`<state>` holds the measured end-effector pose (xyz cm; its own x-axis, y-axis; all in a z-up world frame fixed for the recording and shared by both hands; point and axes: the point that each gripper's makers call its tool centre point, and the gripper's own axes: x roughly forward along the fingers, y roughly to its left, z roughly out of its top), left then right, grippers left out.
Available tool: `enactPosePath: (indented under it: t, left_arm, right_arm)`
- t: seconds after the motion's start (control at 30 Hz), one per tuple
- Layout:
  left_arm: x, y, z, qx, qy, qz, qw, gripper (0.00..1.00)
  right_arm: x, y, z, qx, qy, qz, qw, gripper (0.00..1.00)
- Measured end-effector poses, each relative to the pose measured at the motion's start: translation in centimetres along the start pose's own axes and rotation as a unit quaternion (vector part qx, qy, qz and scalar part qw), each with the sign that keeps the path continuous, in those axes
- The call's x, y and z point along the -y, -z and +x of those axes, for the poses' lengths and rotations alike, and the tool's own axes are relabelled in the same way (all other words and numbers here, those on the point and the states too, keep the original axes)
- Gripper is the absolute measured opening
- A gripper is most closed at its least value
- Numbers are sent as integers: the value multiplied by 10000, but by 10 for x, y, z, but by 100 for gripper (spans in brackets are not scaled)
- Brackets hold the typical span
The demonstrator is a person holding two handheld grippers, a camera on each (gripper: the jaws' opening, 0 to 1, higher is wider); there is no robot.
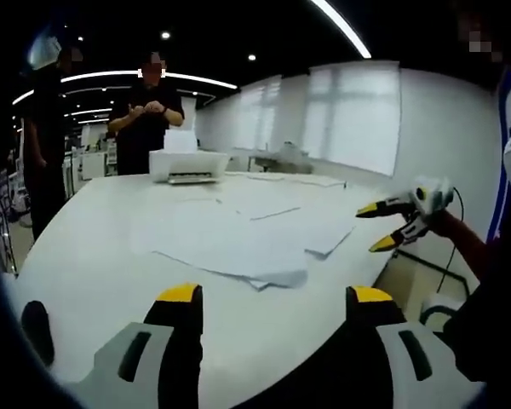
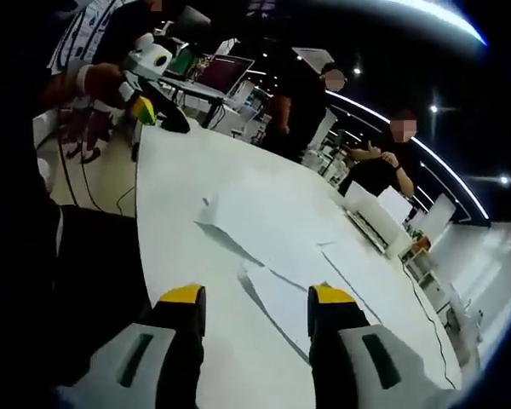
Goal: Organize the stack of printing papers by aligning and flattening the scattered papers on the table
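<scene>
Left gripper (image 1: 275, 294) hovering low over the table's near edge, jaws spread, nothing between them. Right gripper (image 2: 258, 296) likewise released and empty, above the white table (image 2: 179, 179). Loose papers (image 1: 238, 234) lying scattered and overlapping mid-table, some corners lifted, edges hard to separate. Printer (image 1: 186, 165) at the far end, partly blocking a person (image 1: 145, 115) behind; another cut off at left.

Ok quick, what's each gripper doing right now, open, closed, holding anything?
Left gripper: open, holding nothing, above the near table edge.
Right gripper: open, holding nothing, pointed at the scattered papers.
</scene>
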<state>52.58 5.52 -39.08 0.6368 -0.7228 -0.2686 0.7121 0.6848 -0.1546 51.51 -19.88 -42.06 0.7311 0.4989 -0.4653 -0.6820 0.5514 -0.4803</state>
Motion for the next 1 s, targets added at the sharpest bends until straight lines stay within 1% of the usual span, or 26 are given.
enactPosePath:
  t: [0.13,0.37,0.47,0.67,0.83,1.0]
  left_arm:
    - [-1,2,-1,-33,-18,17,10000,71]
    - [-2,3,0,-63,-28,28,10000,71]
    - [-2,5,-1,-82,-35,46,9999,70]
    - [-1,6,-2,-87,-38,39,9999,70]
    - [0,5,-2,-79,-43,42,10000,70]
    - [1,5,-3,-76,-48,57,9999,70]
  right_arm:
    - [-1,-1,1,39,-22,22,10000,44]
    - [-3,0,6,2,-34,-24,10000,43]
    - [-3,-2,5,56,-31,3,10000,43]
    - [0,-4,8,73,-1,-71,9999,43]
    - [-3,-10,12,171,-70,-96,9998,42]
    - [-3,-10,15,188,-66,-100,9998,41]
